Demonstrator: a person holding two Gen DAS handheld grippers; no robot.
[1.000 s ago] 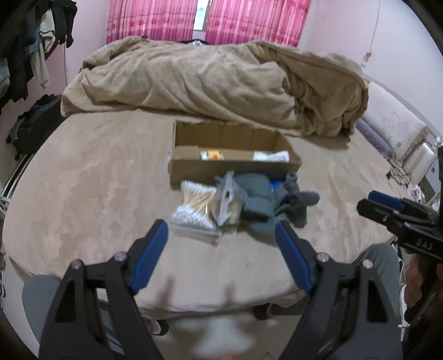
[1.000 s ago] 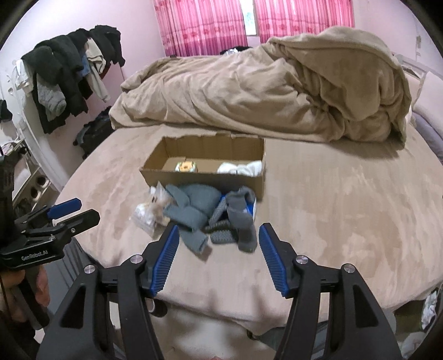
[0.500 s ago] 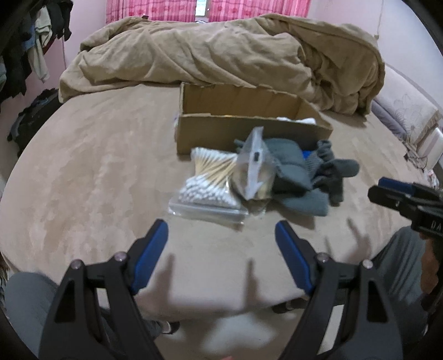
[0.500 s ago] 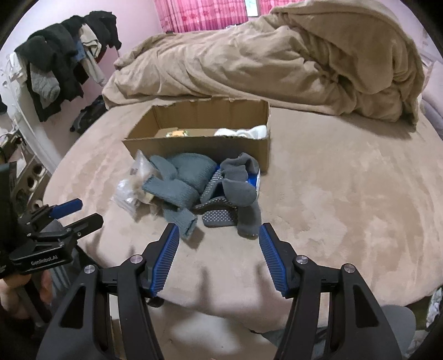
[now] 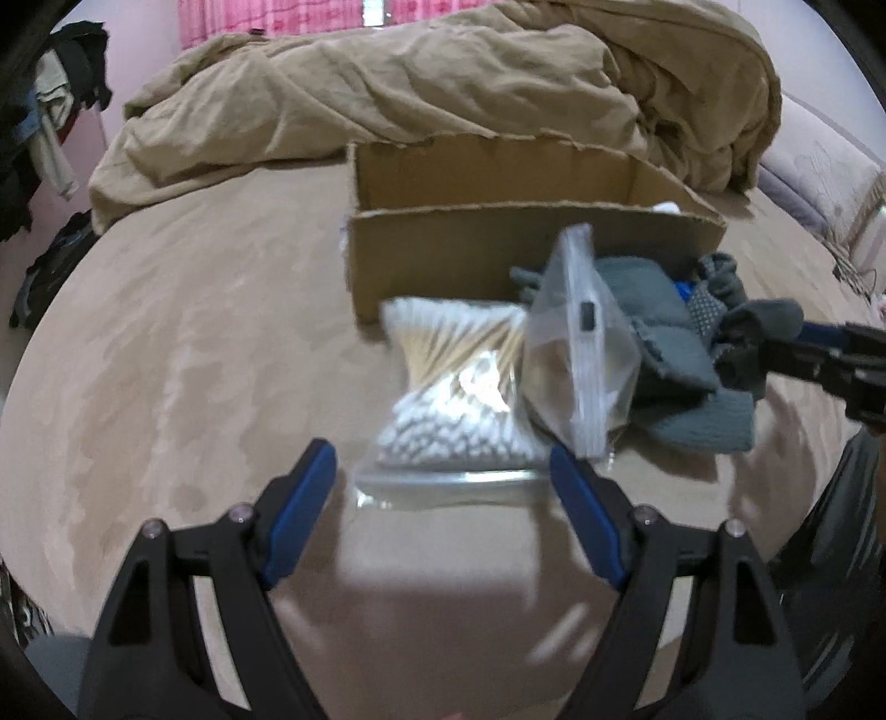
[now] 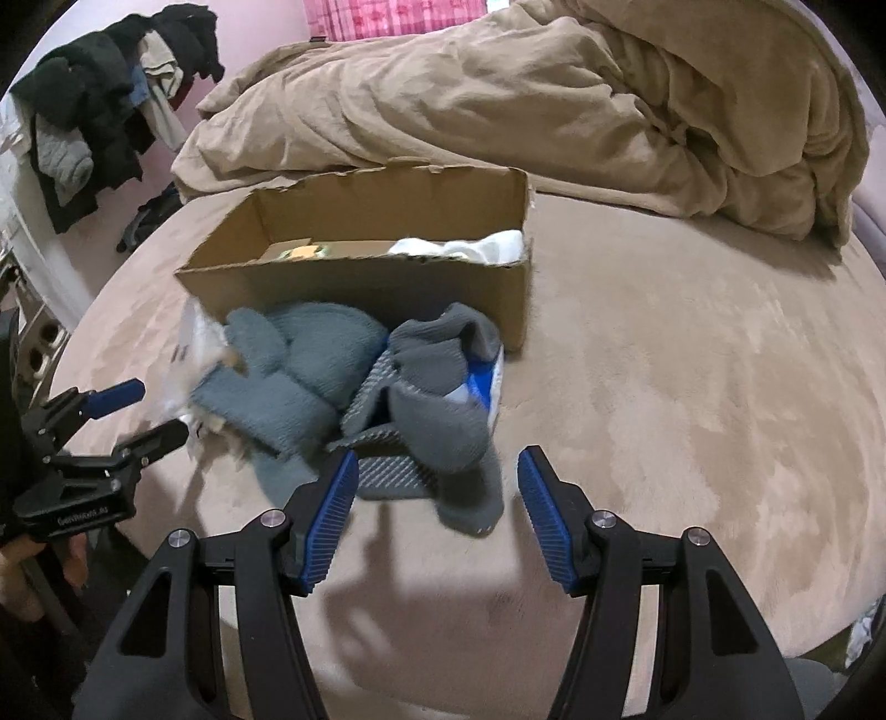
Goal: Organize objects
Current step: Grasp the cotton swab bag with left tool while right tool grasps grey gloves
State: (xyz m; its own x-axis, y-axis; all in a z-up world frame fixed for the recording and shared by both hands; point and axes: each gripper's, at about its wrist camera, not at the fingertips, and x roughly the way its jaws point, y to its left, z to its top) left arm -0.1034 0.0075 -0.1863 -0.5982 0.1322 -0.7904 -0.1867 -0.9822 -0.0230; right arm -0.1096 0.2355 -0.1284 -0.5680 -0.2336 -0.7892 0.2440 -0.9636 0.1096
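I had just closed in on the bed's pile, left gripper (image 5: 443, 471) spread before the swab bag (image 5: 459, 399), right gripper (image 6: 434, 487) spread around the socks (image 6: 443, 404), both ready to grab for the box (image 6: 387, 277).

Ahead of the jaws spreads a wide bed with a tan plush cover (image 6: 692, 343), rounded at its near edge. Far beyond the jaws lies a big crumpled beige duvet (image 5: 443, 88), heaped highest to the right. Behind it hang bright pink curtains (image 6: 387, 14) with daylight between them. The walls are pale pink (image 6: 94, 16). Far left of the jaws, dark clothes hang in a pile (image 6: 105, 105), and a black bag (image 5: 44, 271) sits below. Far right lies a pale patterned pillow (image 5: 825, 177).
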